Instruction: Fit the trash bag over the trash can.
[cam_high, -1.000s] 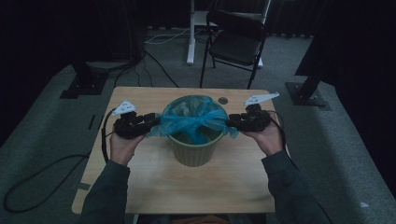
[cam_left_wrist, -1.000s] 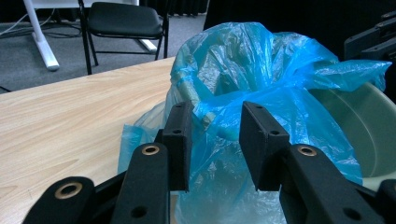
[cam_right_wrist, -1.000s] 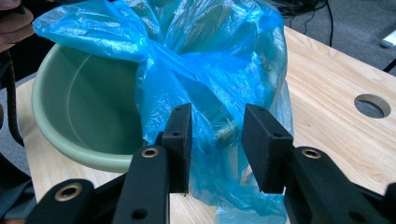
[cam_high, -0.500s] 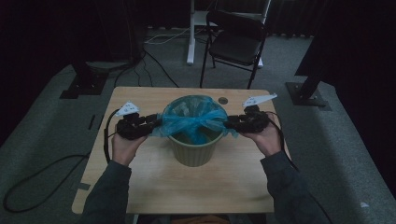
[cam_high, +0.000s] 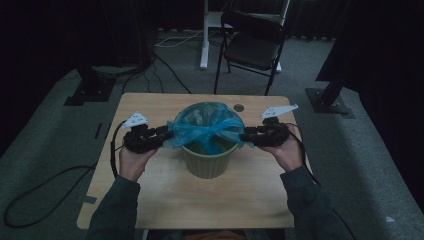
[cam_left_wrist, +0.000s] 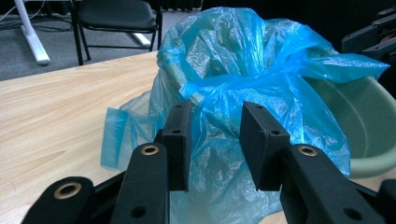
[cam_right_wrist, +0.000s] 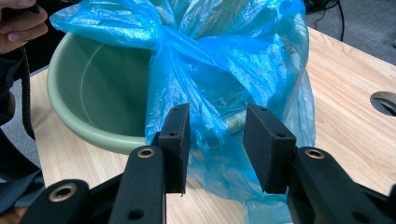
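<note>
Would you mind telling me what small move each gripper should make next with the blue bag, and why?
Probably close both. The left gripper and right gripper stand open with the blue bag between unpressed pads at opposite sides of the green bin.

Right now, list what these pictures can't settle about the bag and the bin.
- Inside of the bin: high view, covered by the blue bag stretched across its mouth.
- Bin's base: both gripper views, hidden behind bag folds and the tongs.
- Left tongs and right tongs: plastic lies between the pads, but whether they pinch it cannot be told.
- Bag's contents: crumpled plastic hides them.
</note>
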